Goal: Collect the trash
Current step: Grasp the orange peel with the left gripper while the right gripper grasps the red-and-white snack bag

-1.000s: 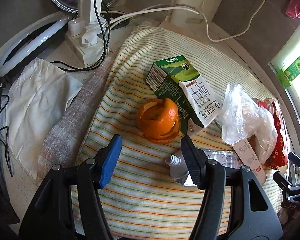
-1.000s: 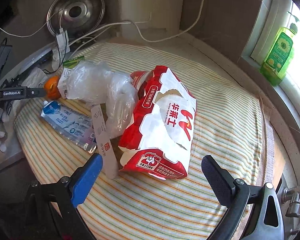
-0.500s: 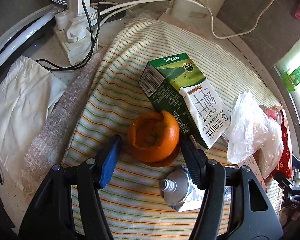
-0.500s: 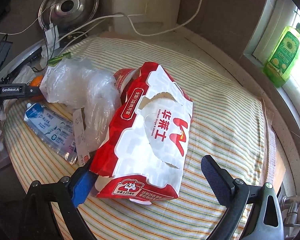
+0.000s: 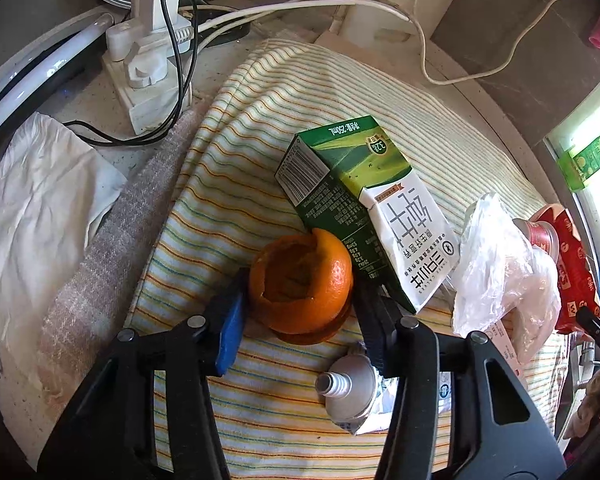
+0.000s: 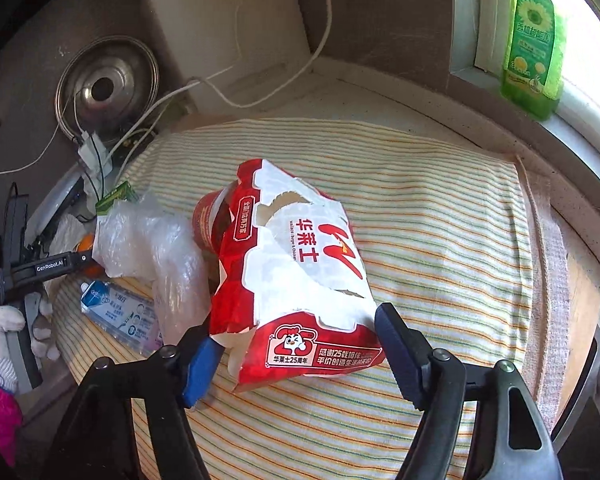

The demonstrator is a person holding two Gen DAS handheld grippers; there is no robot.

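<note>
An empty orange peel (image 5: 300,276) sits on the striped cloth (image 5: 228,184) against a green and white milk carton (image 5: 364,200). My left gripper (image 5: 300,286) is closing on the peel, with a pad against each side. A squeezed toothpaste tube (image 5: 348,392) lies just below the peel. A torn red and white paper bag (image 6: 300,272) lies in the middle of the cloth in the right wrist view. My right gripper (image 6: 296,332) is closing on the bag's near end, and both pads touch its corners. A crumpled clear plastic bag (image 6: 148,240) and a red cup (image 6: 208,216) lie beside the bag.
A power strip with plugs and cables (image 5: 148,68) and a white tissue (image 5: 40,200) lie left of the cloth. A steel lid (image 6: 108,84) leans at the back. A green soap bottle (image 6: 534,40) stands on the sill. A gloved hand (image 6: 4,328) holds the left gripper.
My left gripper came forward until the peel was between its fingers, then its jaws narrowed onto it. My right gripper moved up to the paper bag, rolled, and its jaws narrowed onto the bag's end.
</note>
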